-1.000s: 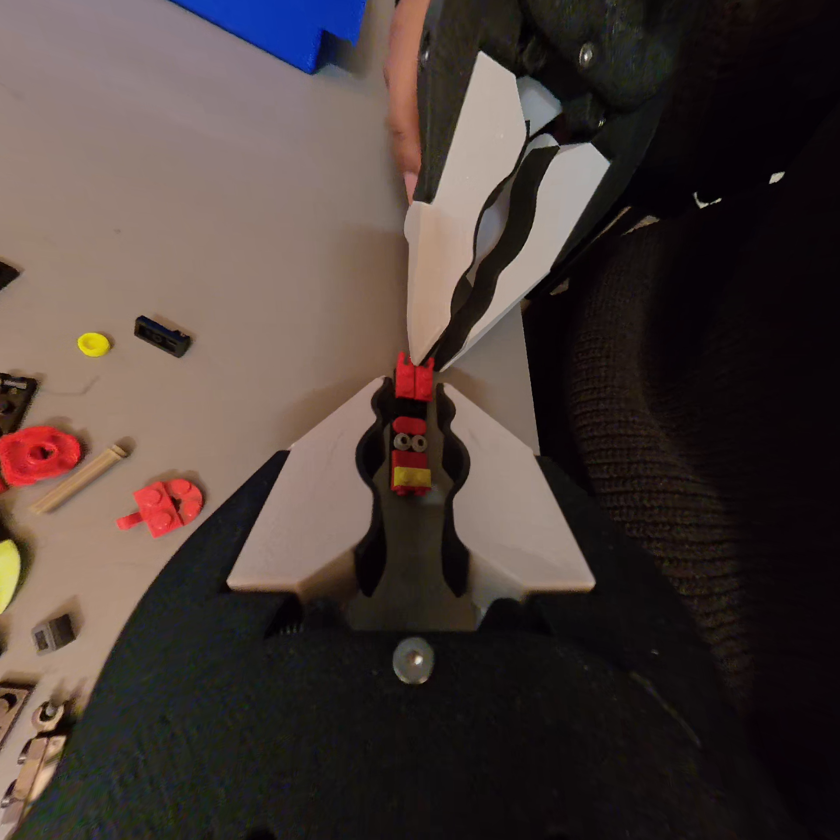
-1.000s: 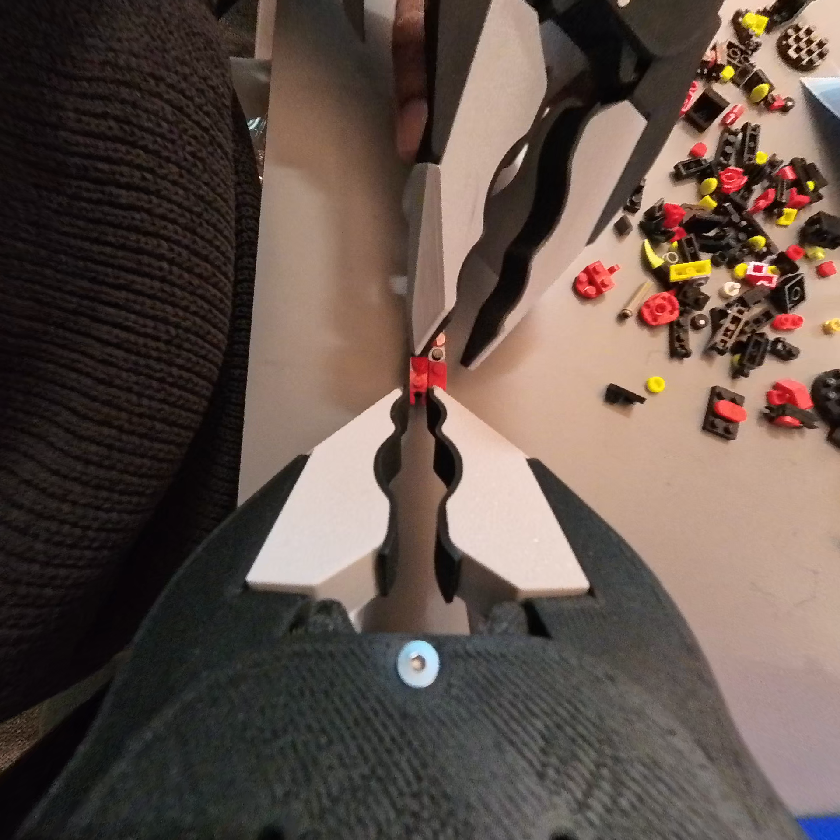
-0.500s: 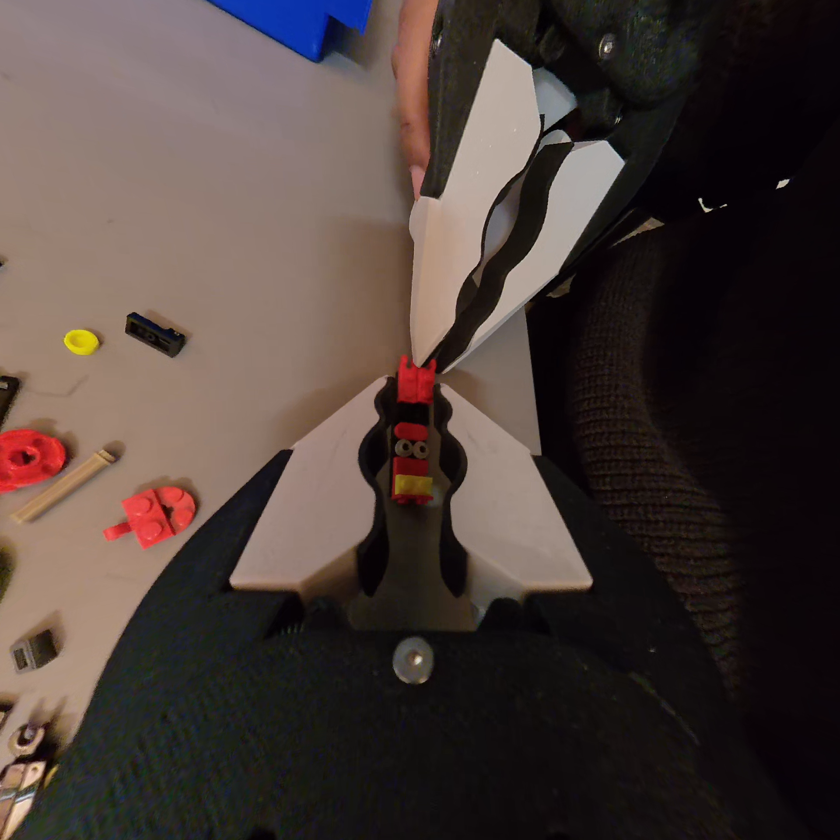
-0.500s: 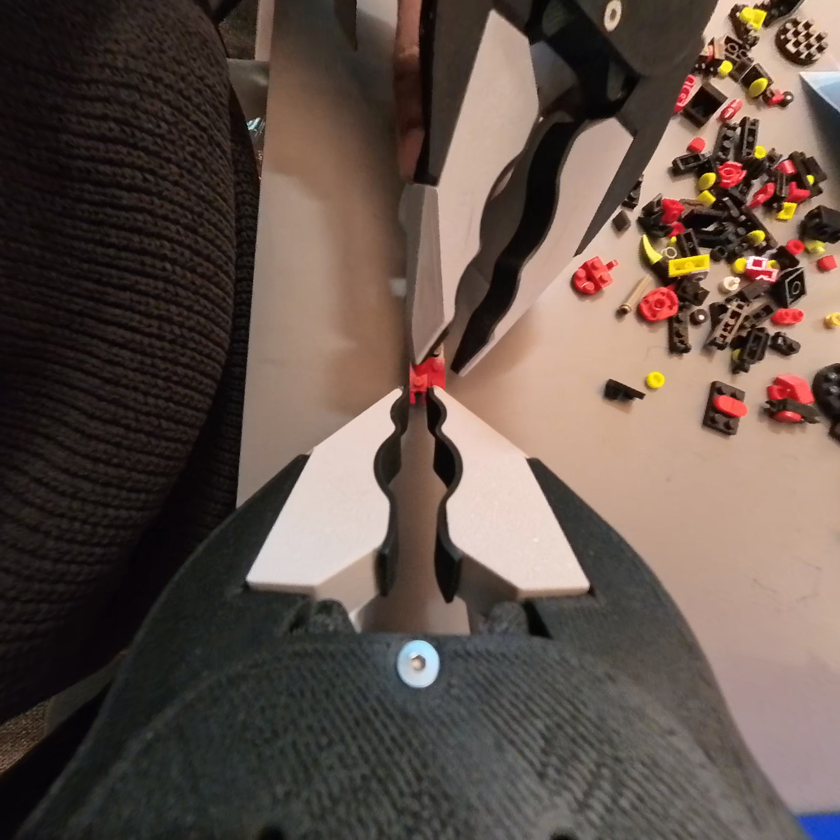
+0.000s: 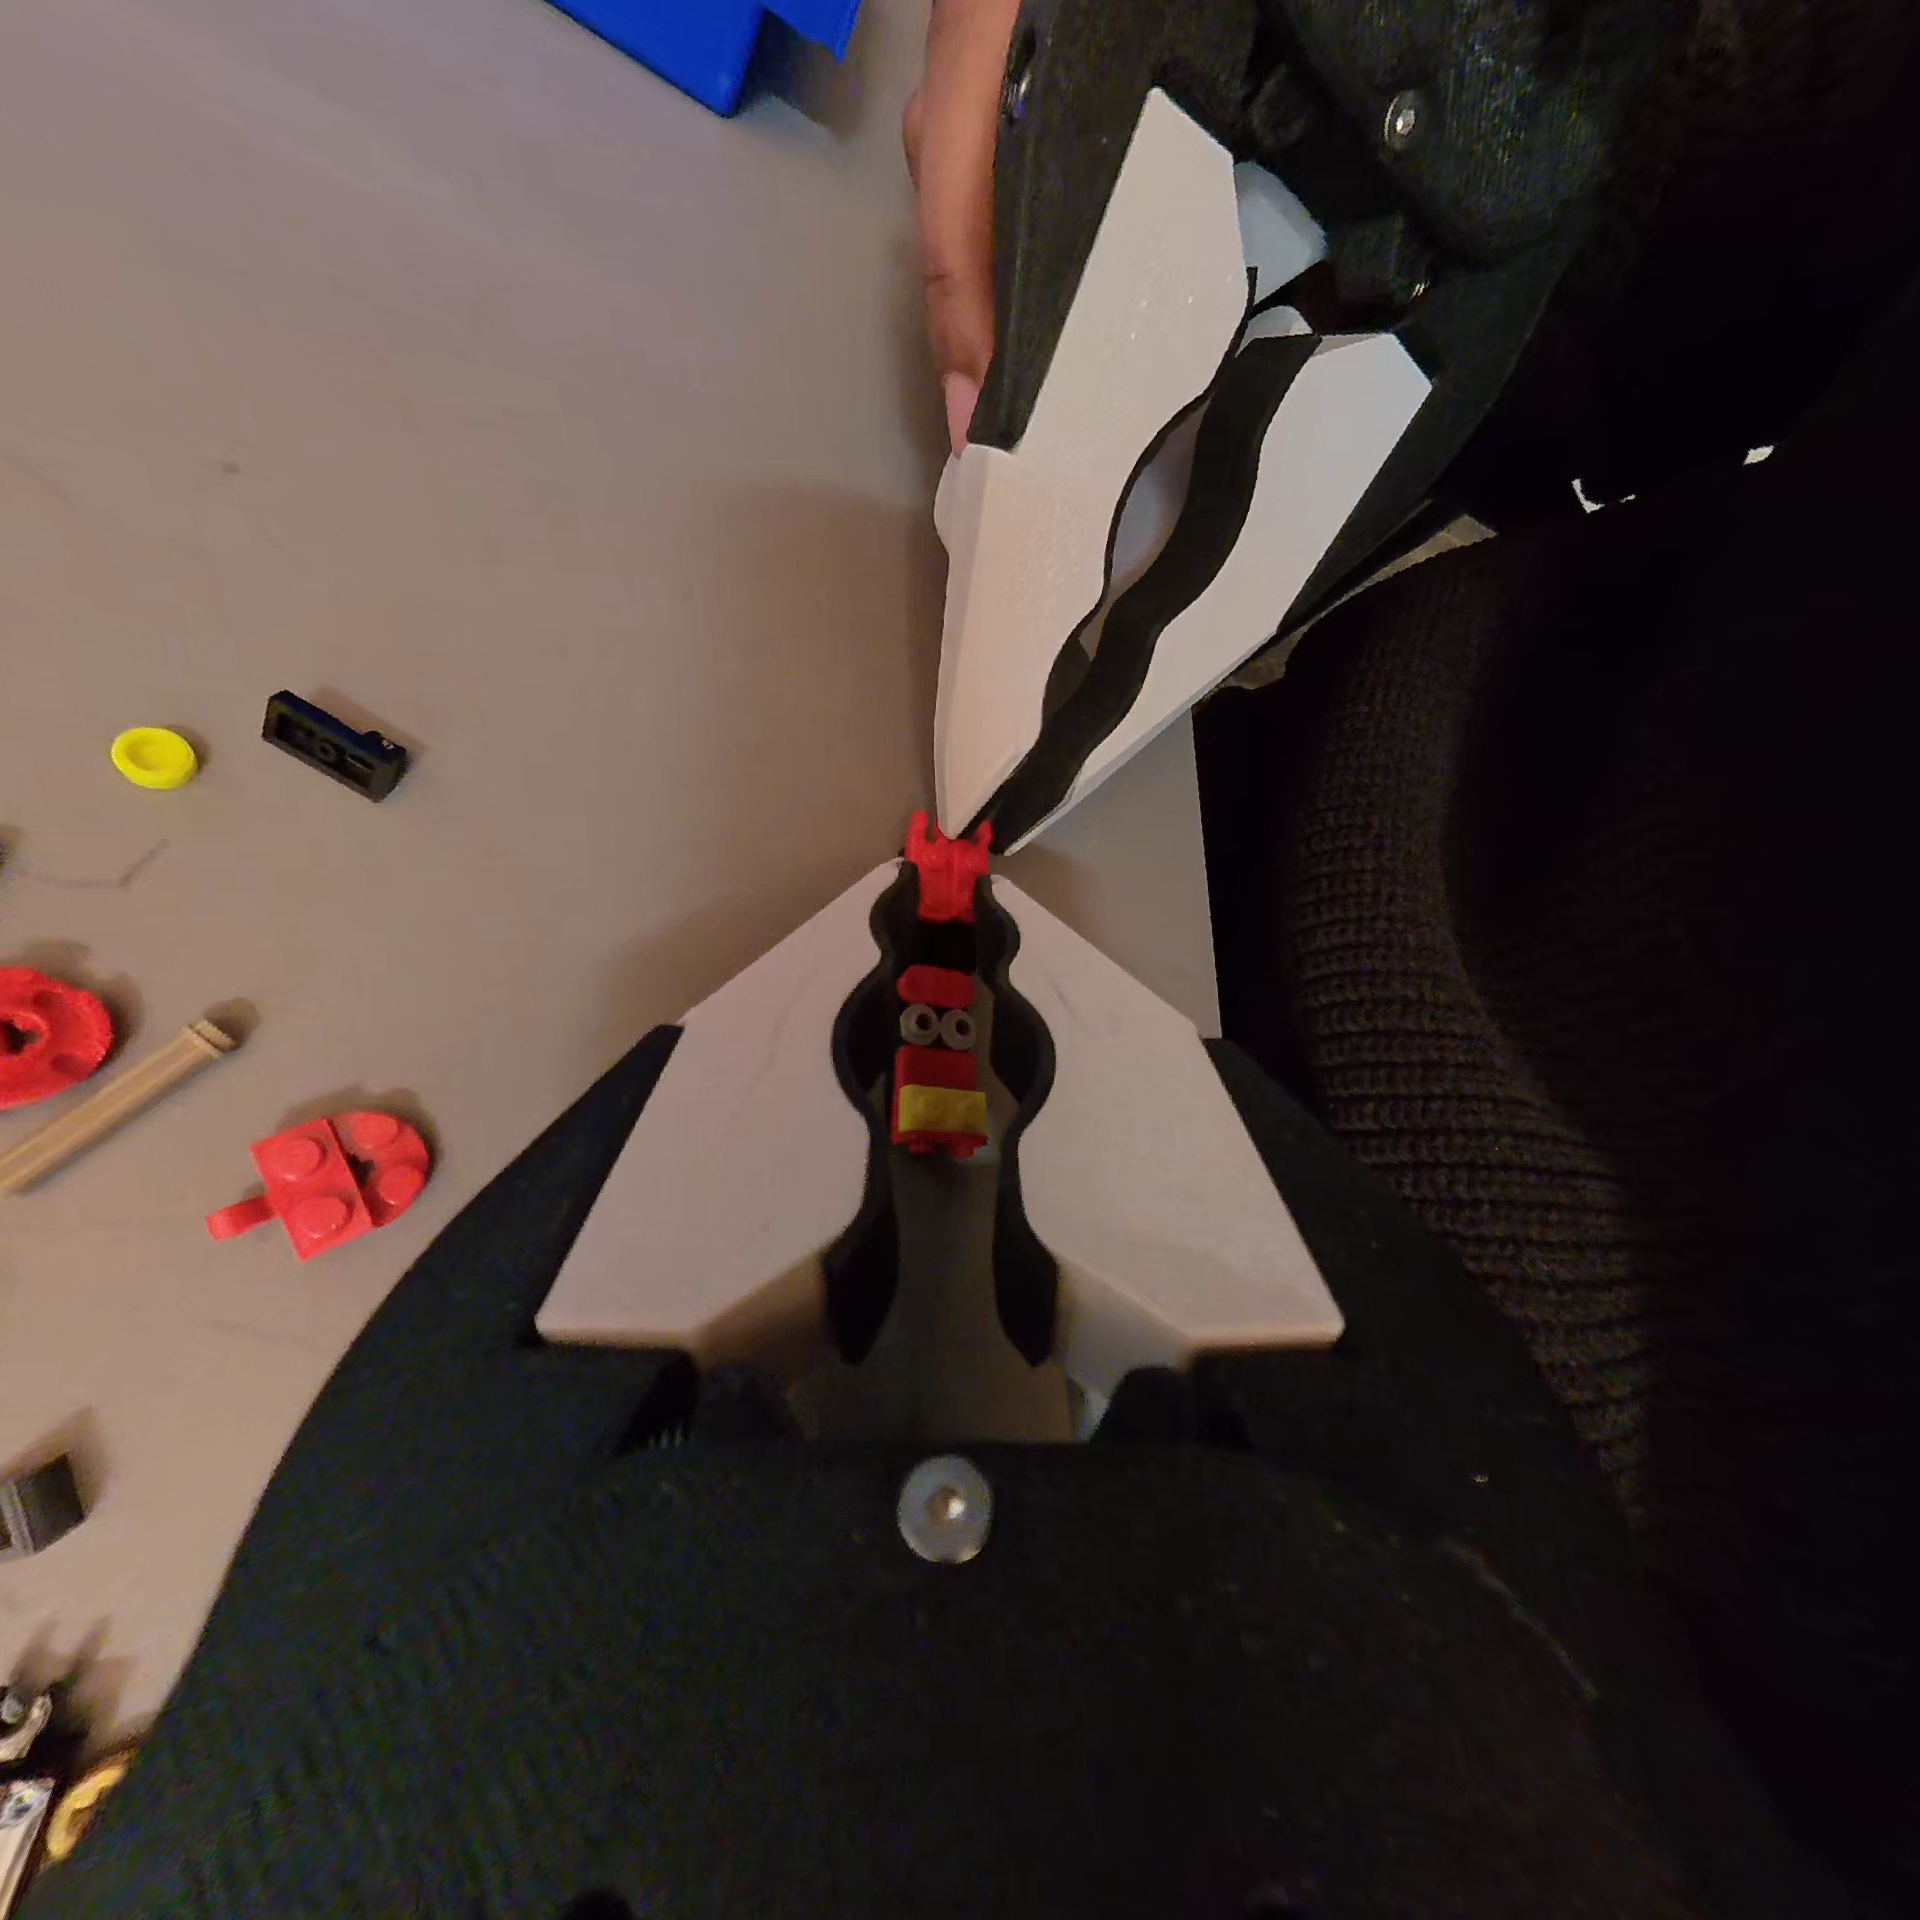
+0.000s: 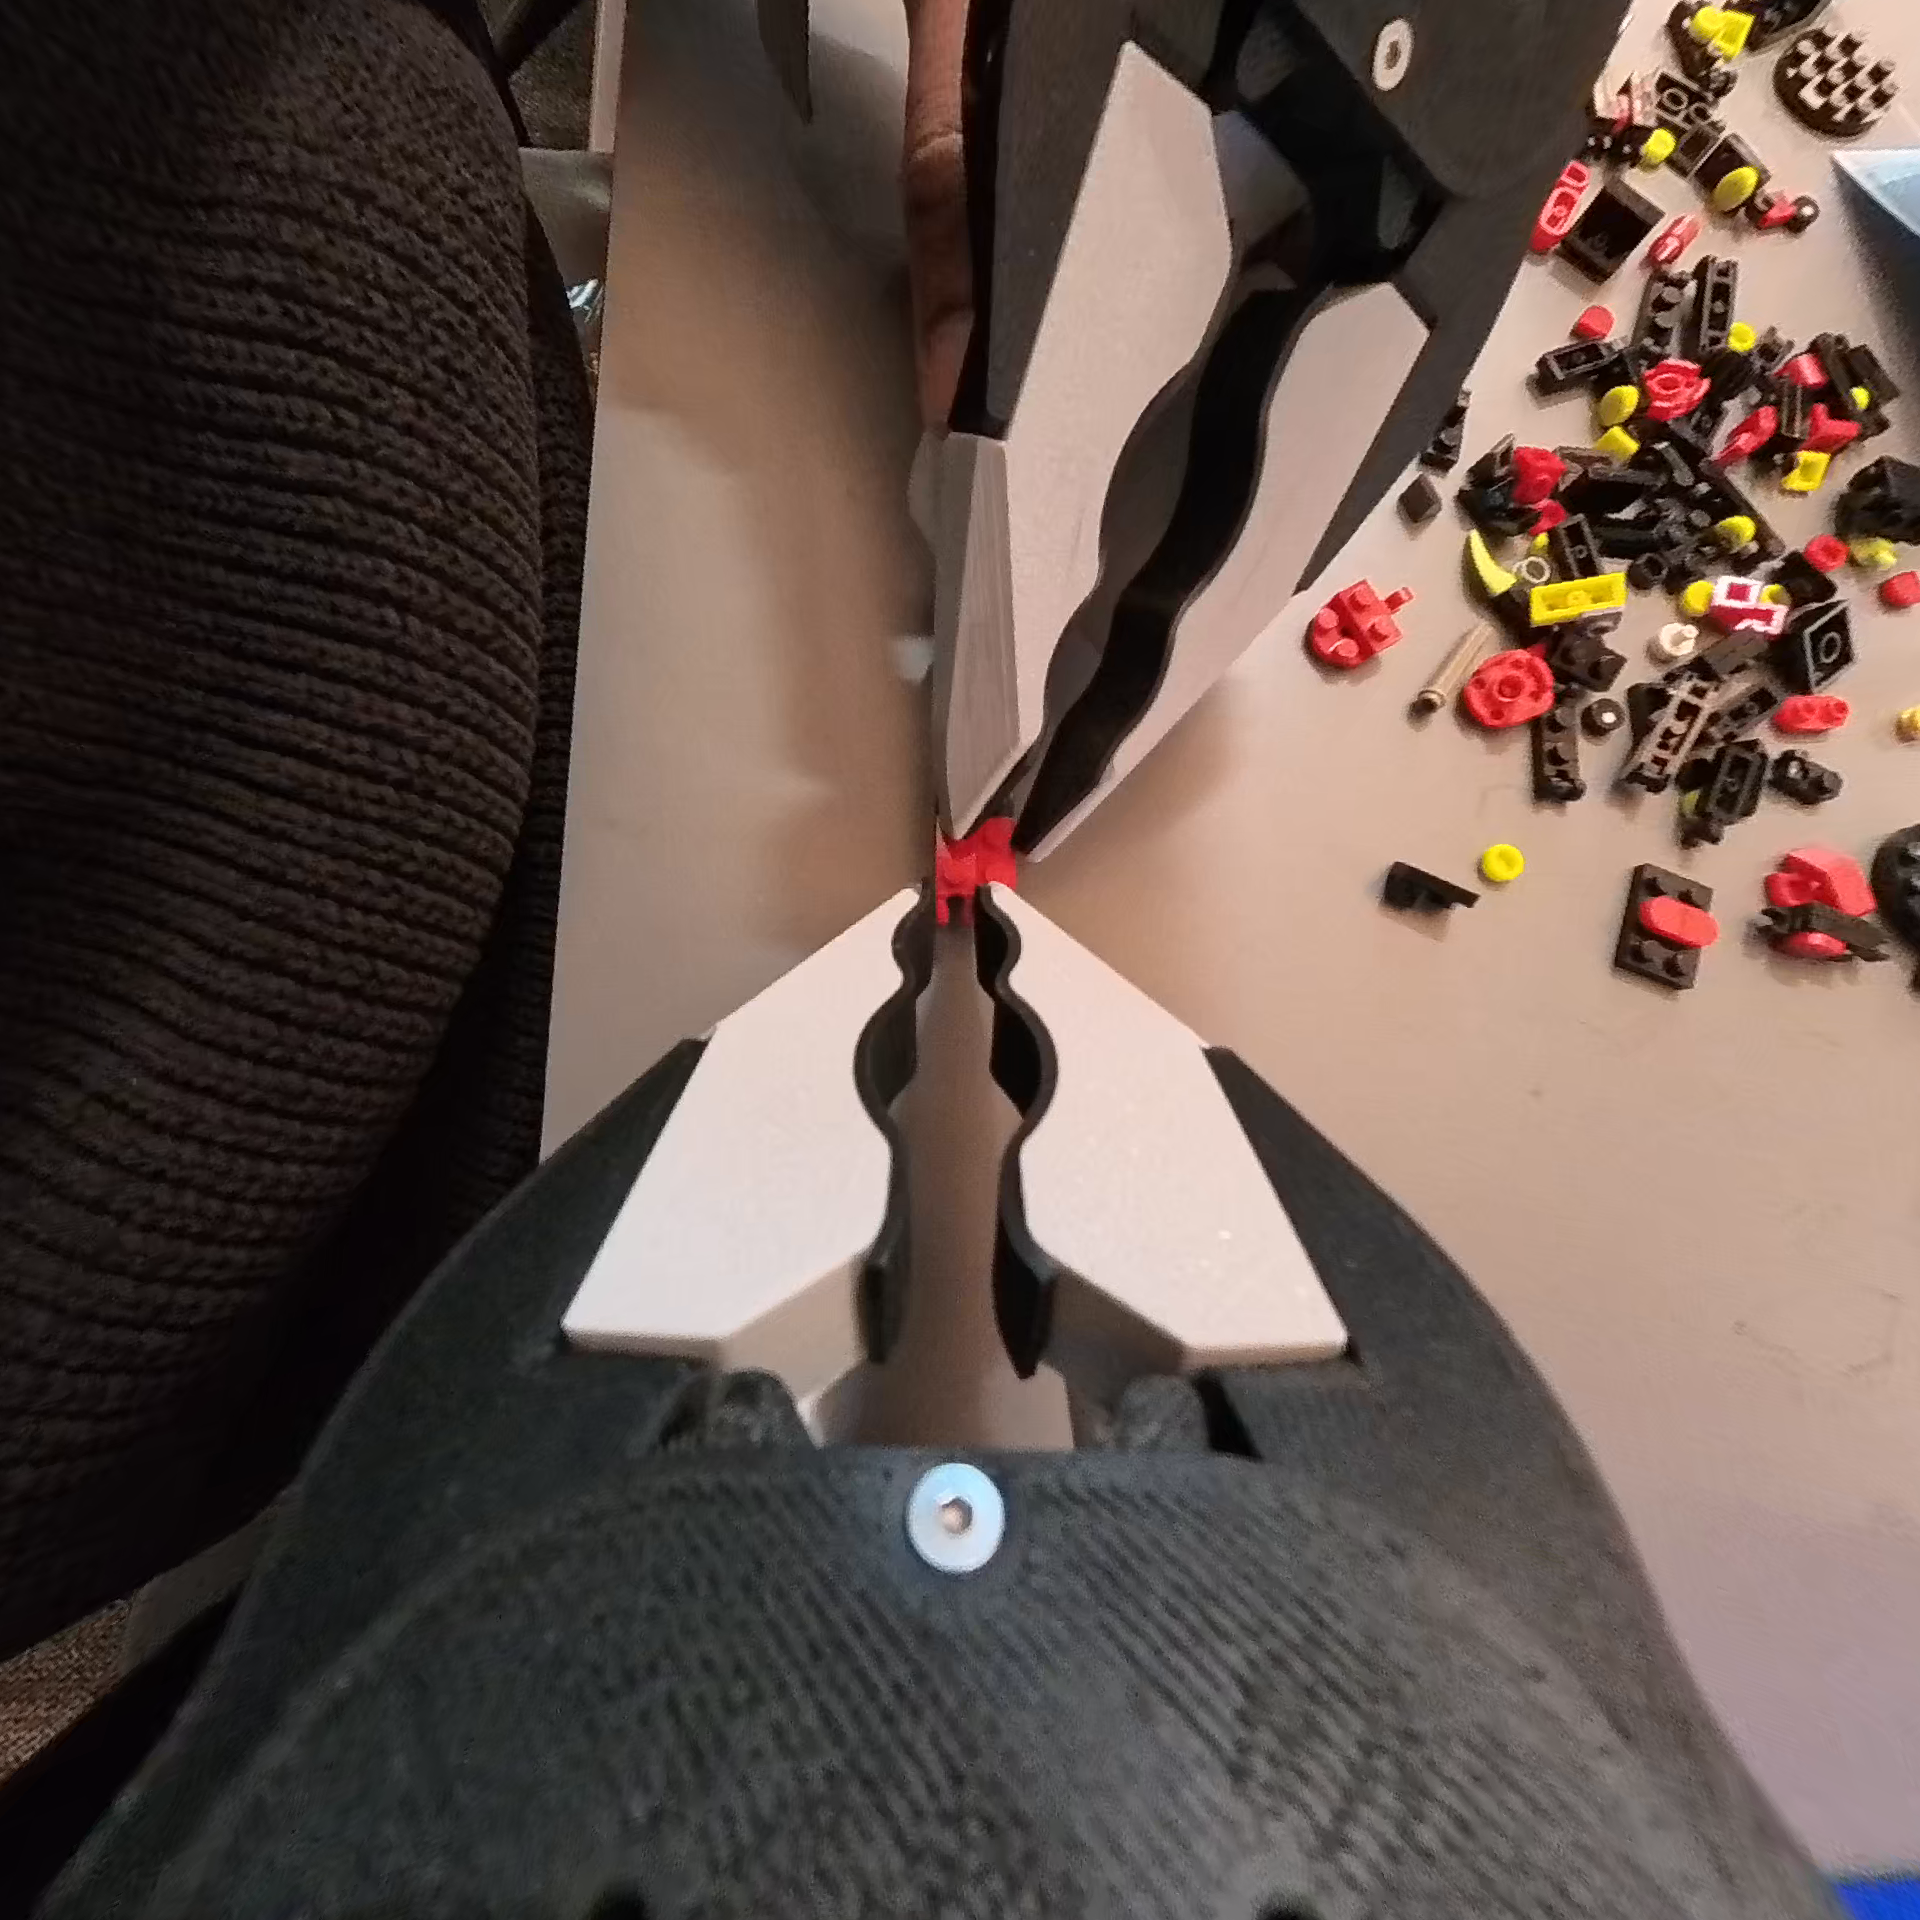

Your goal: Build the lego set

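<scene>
In the left wrist view, my left gripper (image 5: 943, 883) is shut on a small lego assembly (image 5: 935, 1049) of red, black, grey and yellow parts that lies lengthwise between its fingers. A small red piece (image 5: 943, 871) sits at the assembly's front end, right at the fingertips. My right gripper (image 5: 971, 826) comes down from above, tip to tip with the left. In the right wrist view, my right gripper (image 6: 956, 896) is shut on that red piece (image 6: 971, 864), and the left gripper (image 6: 997, 821) meets it from above. Both are held just above the grey table (image 5: 520, 468).
Loose pieces lie left of the left gripper: a red plate (image 5: 332, 1179), a tan axle (image 5: 114, 1101), a black plate (image 5: 332, 745), a yellow ring (image 5: 154, 755). A pile of pieces (image 6: 1662, 582) lies to the right. A blue bin (image 5: 727, 42) stands far off. A dark knit sleeve (image 6: 260, 623) lies beyond the table edge (image 5: 1205, 935).
The two grippers have closed the small gap between them, so the red piece now sits against the left gripper's tips. Both stay shut.
</scene>
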`<state>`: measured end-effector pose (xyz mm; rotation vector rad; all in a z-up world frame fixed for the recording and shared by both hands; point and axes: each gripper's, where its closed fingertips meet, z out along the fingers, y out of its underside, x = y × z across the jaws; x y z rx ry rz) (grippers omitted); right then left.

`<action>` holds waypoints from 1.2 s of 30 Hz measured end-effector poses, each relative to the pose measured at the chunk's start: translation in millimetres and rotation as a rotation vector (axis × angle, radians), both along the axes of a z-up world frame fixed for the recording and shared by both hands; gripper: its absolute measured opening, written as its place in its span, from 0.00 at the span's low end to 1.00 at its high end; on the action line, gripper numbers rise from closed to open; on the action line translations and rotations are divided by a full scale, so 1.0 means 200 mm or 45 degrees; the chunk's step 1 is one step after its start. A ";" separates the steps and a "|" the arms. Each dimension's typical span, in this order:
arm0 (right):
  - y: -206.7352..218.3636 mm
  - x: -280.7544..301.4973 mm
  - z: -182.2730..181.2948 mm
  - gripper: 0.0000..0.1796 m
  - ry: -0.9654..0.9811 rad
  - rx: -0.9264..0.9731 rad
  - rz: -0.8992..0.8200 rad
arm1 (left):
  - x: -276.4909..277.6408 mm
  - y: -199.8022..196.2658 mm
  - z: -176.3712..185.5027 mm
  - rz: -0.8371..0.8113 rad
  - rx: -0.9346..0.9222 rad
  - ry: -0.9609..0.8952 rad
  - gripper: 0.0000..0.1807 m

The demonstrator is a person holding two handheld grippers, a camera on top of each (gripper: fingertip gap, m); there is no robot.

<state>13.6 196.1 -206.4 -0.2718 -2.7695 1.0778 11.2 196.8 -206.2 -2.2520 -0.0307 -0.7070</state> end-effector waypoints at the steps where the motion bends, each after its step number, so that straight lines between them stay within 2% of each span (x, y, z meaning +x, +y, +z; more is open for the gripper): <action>1: 0.00 0.00 0.00 0.03 -0.001 -0.001 0.000 | 0.00 0.00 0.00 0.002 -0.007 -0.004 0.05; 18: 0.00 0.00 0.00 0.03 0.005 -0.013 -0.007 | -0.01 0.00 -0.01 0.097 -0.131 -0.093 0.05; 29: 0.00 0.00 0.00 0.03 0.006 -0.007 -0.014 | -0.01 -0.01 -0.02 0.099 -0.148 0.066 0.06; 36: -0.01 -0.05 0.07 0.09 -0.073 -0.168 -0.123 | -0.01 -0.01 -0.02 0.100 -0.152 0.075 0.06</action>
